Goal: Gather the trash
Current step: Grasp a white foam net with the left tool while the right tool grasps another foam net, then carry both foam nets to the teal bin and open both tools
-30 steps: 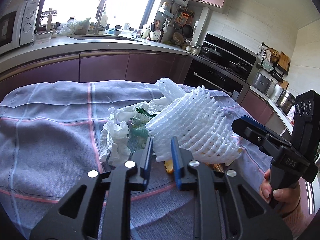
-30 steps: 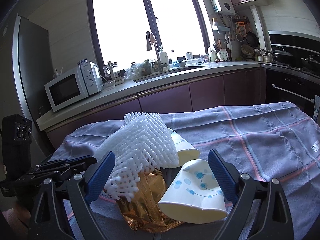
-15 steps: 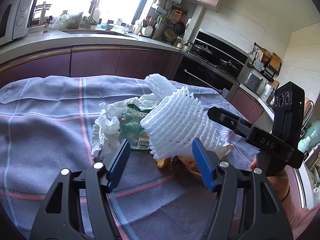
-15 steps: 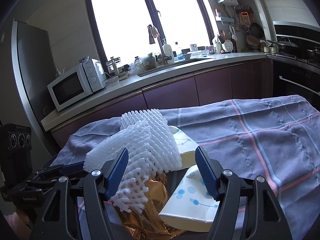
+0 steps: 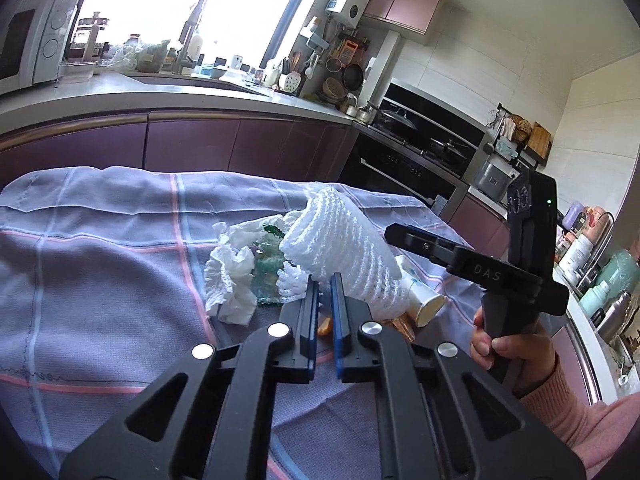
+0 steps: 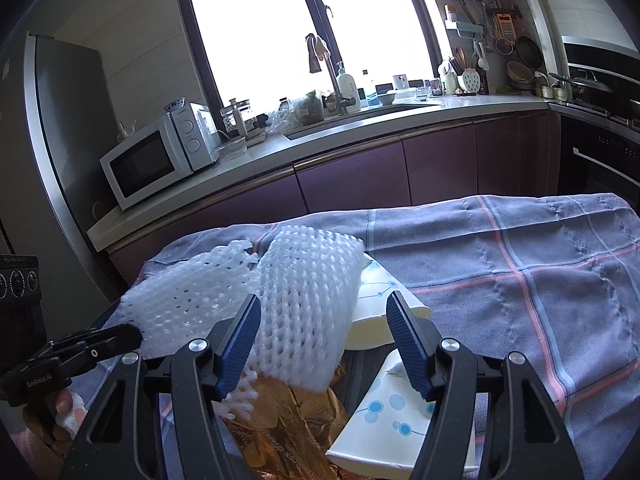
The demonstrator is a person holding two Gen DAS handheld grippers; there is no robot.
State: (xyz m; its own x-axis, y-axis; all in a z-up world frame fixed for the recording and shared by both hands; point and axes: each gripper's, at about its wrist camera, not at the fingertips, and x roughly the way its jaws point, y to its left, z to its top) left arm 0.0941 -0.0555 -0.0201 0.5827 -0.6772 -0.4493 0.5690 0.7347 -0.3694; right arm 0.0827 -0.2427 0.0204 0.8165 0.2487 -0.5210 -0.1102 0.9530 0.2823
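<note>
The left gripper [image 5: 323,285] has snapped together again, clamping nothing. The right gripper [image 6: 323,334] is closing around the foam net [image 6: 304,300], pads not yet pressing. The net lies on the trash pile on the tablecloth [image 6: 540,256]; collection is pending.

- The trash lies in one tight heap: white foam net [image 6: 304,300] on top, gold wrapper [image 6: 288,428] and two paper cups [image 6: 384,412] under it, crumpled tissue [image 5: 232,276] beside
- The right gripper [image 6: 324,344], its jaws closing, has the net between its fingers
- The tablecloth [image 6: 540,280] to the right of the heap is free for passing
- The left gripper [image 5: 325,292] is close before the heap
</note>
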